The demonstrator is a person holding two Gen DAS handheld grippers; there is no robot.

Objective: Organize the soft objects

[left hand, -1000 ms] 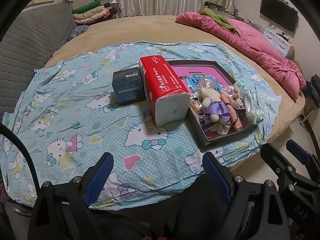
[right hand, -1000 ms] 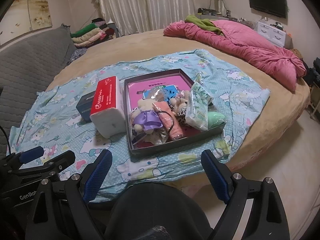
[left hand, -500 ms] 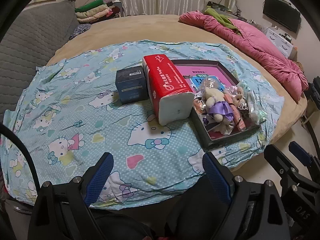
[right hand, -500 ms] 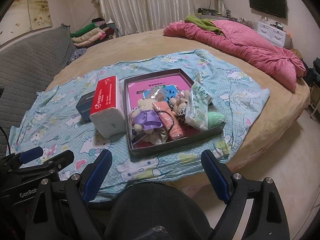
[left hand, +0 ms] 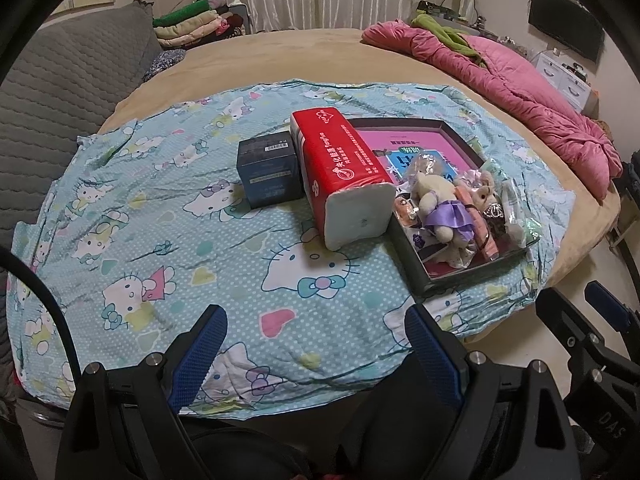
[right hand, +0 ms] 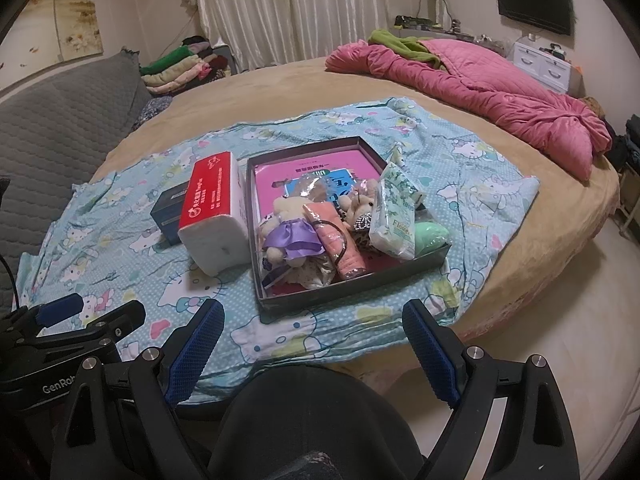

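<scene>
A dark shallow box [right hand: 352,294] [left hand: 424,276] lies on a blue cartoon-print sheet [left hand: 160,220] [right hand: 472,184] on a round bed. It holds a cream teddy in a purple skirt [right hand: 292,236] [left hand: 440,210], a smaller bear [right hand: 358,210], a pink tube [right hand: 340,248], a green-print tissue pack [right hand: 394,216] and a mint soft thing [right hand: 430,236]. A red-and-white tissue pack [left hand: 344,176] [right hand: 216,208] lies left of the box, beside a dark blue carton [left hand: 268,174] [right hand: 170,210]. My left gripper [left hand: 316,340] and right gripper [right hand: 314,332] hang open and empty near the bed's front edge.
A pink quilt [right hand: 480,92] with a green cloth [right hand: 404,42] lies at the bed's far right. Folded clothes [right hand: 180,66] are stacked at the back left beside a grey quilted headboard [right hand: 52,128]. White drawers [right hand: 544,66] and a wall screen [right hand: 534,2] stand at the right.
The left wrist view has shifted slightly, with the objects sitting a little lower and to the right in the picture. Nothing on the bed has moved, and both grippers stay open.
</scene>
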